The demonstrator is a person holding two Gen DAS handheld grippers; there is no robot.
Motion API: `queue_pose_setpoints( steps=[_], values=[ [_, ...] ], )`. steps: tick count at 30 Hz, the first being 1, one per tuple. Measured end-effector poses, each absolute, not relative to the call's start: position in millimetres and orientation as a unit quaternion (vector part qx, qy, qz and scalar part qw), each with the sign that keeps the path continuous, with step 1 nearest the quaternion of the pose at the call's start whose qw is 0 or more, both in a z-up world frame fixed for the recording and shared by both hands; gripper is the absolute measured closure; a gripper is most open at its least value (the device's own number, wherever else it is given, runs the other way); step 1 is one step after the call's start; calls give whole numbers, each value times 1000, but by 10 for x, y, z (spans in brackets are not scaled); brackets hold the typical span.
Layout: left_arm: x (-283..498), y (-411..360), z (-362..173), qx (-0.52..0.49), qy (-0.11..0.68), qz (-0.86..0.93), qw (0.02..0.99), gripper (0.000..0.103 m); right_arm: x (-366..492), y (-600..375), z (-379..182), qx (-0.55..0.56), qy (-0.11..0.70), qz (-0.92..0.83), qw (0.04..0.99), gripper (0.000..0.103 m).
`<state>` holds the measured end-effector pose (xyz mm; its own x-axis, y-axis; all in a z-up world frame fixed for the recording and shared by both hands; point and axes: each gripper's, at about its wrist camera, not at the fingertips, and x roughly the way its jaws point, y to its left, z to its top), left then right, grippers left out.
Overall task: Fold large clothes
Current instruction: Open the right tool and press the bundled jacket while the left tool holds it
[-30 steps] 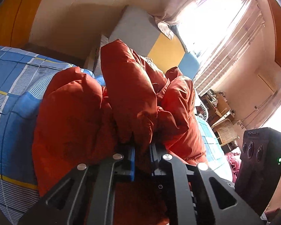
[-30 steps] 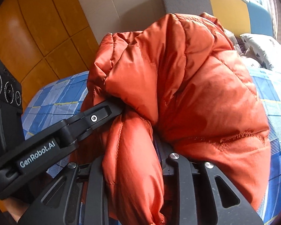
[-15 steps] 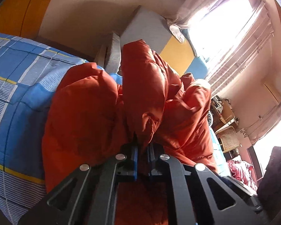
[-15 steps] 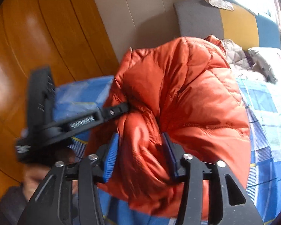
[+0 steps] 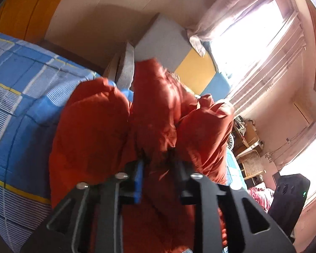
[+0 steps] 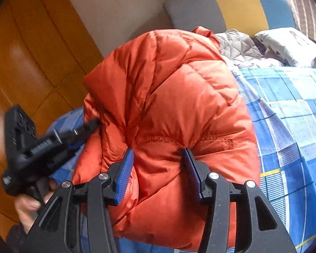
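A puffy orange quilted down jacket [image 6: 170, 97] lies bundled in a rounded heap on a bed covered by a blue checked sheet with white and yellow lines [image 6: 288, 113]. In the right wrist view its stitched hem seam runs across the near face of the bundle. The right tool [image 6: 159, 172] stands with its blue-padded fingers [image 6: 124, 175] spread wide apart; a bulge of jacket fills the gap between them, and the pads touch the fabric at each side without visibly pinching it. The left tool [image 5: 158, 168] meets the jacket from the other side; its fingers sit moderately apart with a fold of orange fabric running between them, but motion blur prevents telling whether that fold is gripped. In the right wrist view this tool's tip is buried in the jacket's left flank, and the person's left hand [image 6: 29, 208] grasps its handle.

The step in hand appears to be the setting down of a fold, with the bundle resting on the bed. The next move likely calls for drawing both tools clear without dragging the slippery, springy fabric open, then pressing or re-gripping an edge to flatten the bundle.

Beyond the jacket stand a grey, yellow and blue padded headboard [image 6: 221, 6], a white patterned pillow [image 6: 288, 44] and an orange wooden wardrobe [image 6: 31, 48].
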<state>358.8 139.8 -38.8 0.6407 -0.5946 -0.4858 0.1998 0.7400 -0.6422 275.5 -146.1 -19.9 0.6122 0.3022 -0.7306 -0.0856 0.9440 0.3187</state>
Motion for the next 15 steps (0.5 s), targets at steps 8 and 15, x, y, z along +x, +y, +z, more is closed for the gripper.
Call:
queue_pose_setpoints(
  steps=[8, 15],
  values=[
    [3582, 1281, -333, -251, 360, -238, 867, 46, 2853, -1348, -273, 97, 436, 116, 887, 53],
    [3611, 1090, -332, -201, 368, -198, 886, 92, 2855, -1324, -267, 90, 440, 110, 887, 53]
  ],
)
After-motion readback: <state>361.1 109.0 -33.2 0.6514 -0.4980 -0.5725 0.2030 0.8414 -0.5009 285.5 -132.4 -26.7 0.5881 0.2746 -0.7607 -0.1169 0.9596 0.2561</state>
